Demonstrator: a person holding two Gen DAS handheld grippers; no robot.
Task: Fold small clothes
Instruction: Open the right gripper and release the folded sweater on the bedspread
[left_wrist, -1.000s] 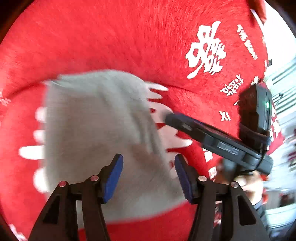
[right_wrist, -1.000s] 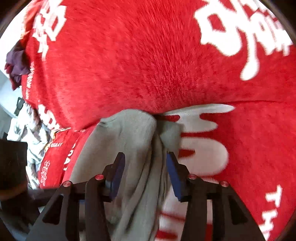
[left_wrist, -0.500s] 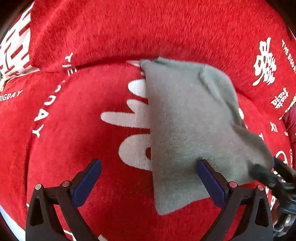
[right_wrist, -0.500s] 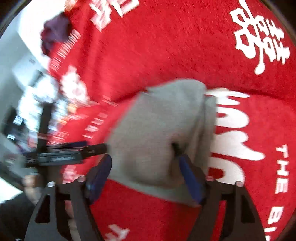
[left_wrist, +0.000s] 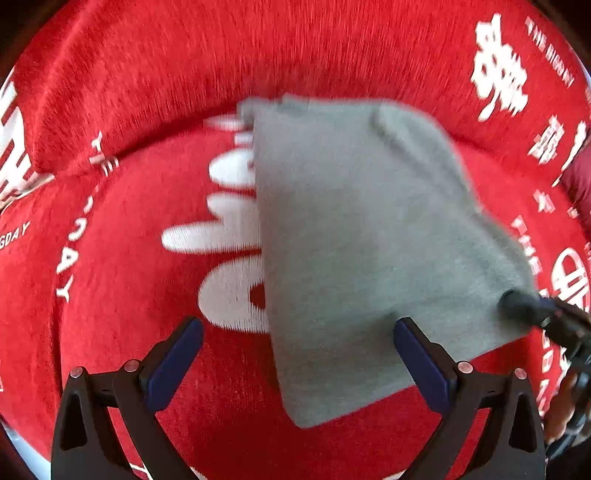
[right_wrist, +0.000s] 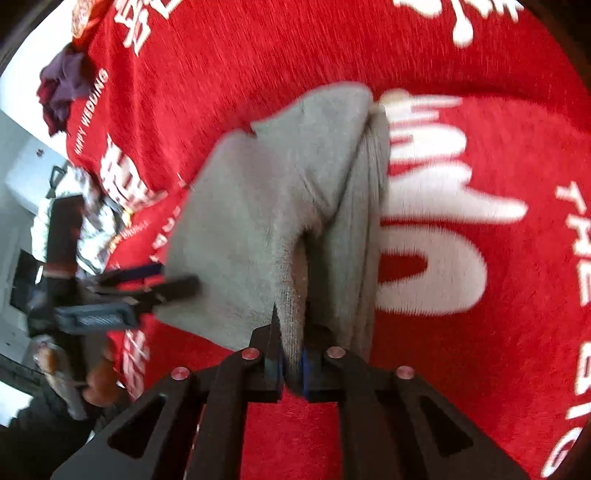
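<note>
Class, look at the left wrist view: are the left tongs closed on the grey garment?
No. The left tongs stand wide open above the grey garment, their blue pads pressing on nothing.

from my end this looks like a home, most likely a bedroom or living room. the working surface is soft and plush, a red blanket (left_wrist: 147, 92) printed with white characters and the words "happy wedding", bulging up like bedding or a sofa cushion beyond the right gripper (right_wrist: 291, 363). up and to the left of that gripper a crumpled purple garment (right_wrist: 61, 92) lies at the blanket's edge, with a pale wall (right_wrist: 26, 173) behind it.
</note>
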